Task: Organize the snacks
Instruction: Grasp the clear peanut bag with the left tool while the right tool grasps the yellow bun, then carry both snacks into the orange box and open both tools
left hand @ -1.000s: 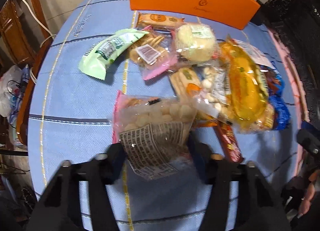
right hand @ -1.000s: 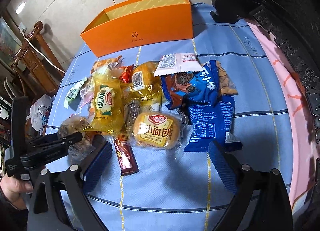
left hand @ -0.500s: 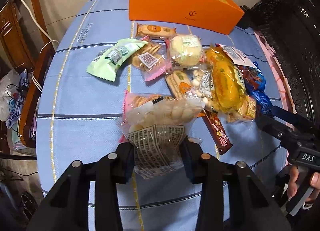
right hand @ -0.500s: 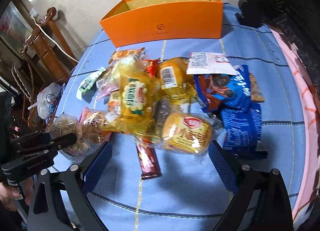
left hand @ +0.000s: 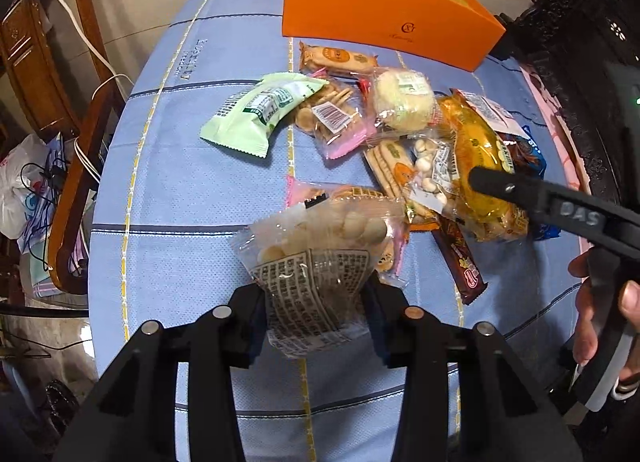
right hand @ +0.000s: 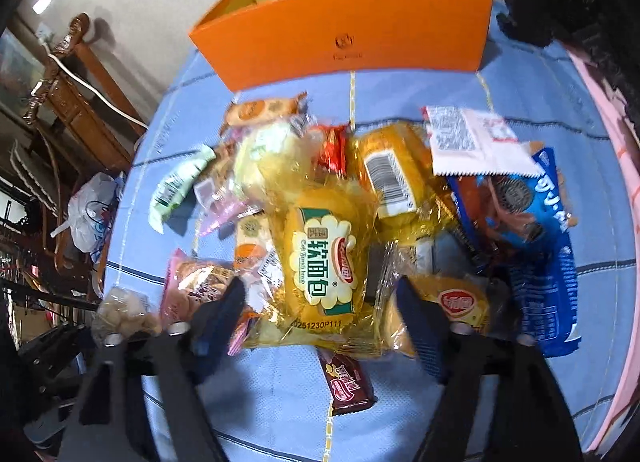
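Observation:
A pile of snack packs lies on the blue tablecloth (left hand: 180, 202) in front of an open orange box (left hand: 384, 22) (right hand: 344, 26). My left gripper (left hand: 316, 314) is shut on a clear bag of round white biscuits (left hand: 320, 254), which it holds above the cloth; that bag (right hand: 124, 310) also shows at the lower left of the right wrist view. My right gripper (right hand: 320, 322) points down over the pile. Its jaws are closing around the lower end of a long yellow bread pack (right hand: 320, 258). I cannot see the pads pressing on the pack.
Around the yellow pack lie a green pack (left hand: 256, 114), a pink biscuit bag (left hand: 336, 122), a brown chocolate bar (right hand: 346, 382), a small bun pack (right hand: 460, 302) and blue cookie packs (right hand: 532, 202). A wooden chair (left hand: 80, 142) stands left; dark carved furniture (left hand: 580, 42) stands right.
The left gripper has risen a little with the biscuit bag. The right gripper has moved left from the small bun to the yellow bread pack, and its jaws have narrowed.

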The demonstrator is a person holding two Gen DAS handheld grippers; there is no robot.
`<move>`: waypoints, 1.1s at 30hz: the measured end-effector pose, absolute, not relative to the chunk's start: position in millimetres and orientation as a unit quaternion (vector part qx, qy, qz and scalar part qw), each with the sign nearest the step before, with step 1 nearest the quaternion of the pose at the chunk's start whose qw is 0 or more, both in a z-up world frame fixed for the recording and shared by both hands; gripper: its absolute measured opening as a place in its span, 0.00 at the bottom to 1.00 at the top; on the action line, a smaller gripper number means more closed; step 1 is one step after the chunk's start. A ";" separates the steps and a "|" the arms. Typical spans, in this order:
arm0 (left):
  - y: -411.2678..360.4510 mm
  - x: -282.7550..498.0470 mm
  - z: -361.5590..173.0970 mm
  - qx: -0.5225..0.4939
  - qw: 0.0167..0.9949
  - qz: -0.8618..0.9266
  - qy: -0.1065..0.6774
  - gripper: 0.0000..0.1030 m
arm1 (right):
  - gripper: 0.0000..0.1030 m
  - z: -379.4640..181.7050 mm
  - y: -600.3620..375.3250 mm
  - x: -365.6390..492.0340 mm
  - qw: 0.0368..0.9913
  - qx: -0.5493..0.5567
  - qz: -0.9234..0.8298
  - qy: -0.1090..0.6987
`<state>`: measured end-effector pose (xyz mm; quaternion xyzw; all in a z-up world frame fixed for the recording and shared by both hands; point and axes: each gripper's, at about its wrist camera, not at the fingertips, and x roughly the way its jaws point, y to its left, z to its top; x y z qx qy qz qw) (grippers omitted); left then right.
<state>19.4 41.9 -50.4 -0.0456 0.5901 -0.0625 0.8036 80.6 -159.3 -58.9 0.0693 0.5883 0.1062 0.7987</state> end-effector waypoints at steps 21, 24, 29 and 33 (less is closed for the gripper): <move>31.4 27.2 -44.5 -0.053 0.803 -0.079 0.588 0.41 | 0.37 -34.2 -173.8 69.4 0.808 0.059 0.154 0.565; 27.6 33.5 -31.8 -0.054 0.809 -0.089 0.579 0.41 | 0.37 -24.5 -184.6 67.0 0.813 0.063 0.154 0.558; 18.1 61.0 -1.9 -0.053 0.822 -0.107 0.557 0.41 | 0.37 3.1 -201.2 78.6 0.831 0.064 0.154 0.531; 8.3 102.1 28.8 -0.057 0.835 -0.118 0.535 0.41 | 0.37 31.7 -210.7 105.9 0.849 0.065 0.154 0.502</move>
